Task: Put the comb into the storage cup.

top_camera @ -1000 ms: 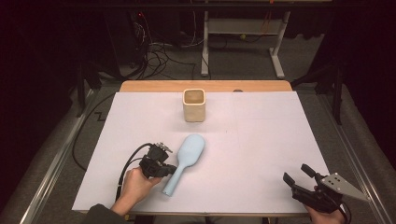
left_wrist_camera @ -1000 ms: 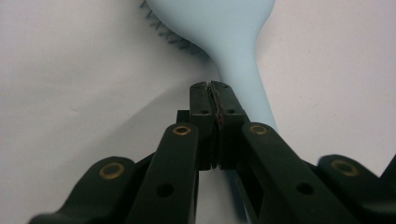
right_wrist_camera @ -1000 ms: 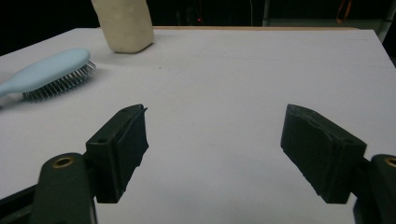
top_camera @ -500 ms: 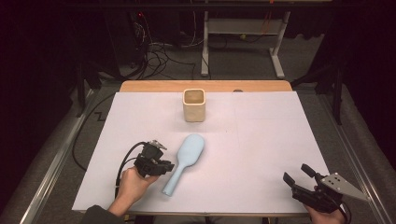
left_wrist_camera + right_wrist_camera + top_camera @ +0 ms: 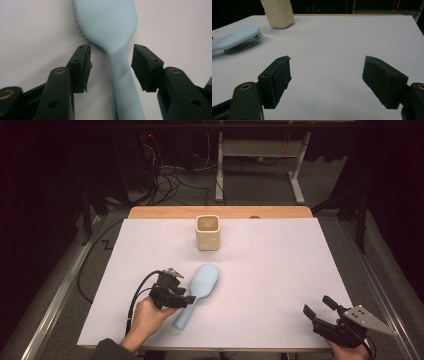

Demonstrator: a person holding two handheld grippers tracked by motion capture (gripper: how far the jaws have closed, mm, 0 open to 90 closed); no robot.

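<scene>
White tabletop (image 5: pixel 280 285) under the brush (image 5: pixel 199 292), laid flat as the left hand-held gripper (image 5: pixel 111 67) has just been opening, handle between unpressed pads; right hand-held gripper (image 5: pixel 325 82) waits wide, cup (image 5: pixel 207 232) untouched.

The table (image 5: pixel 280 270) is seen from above and in front; the hairbrush (image 5: pixel 110 30) is viewed close, along its handle, and seen again low across the table in the right gripper view
</scene>
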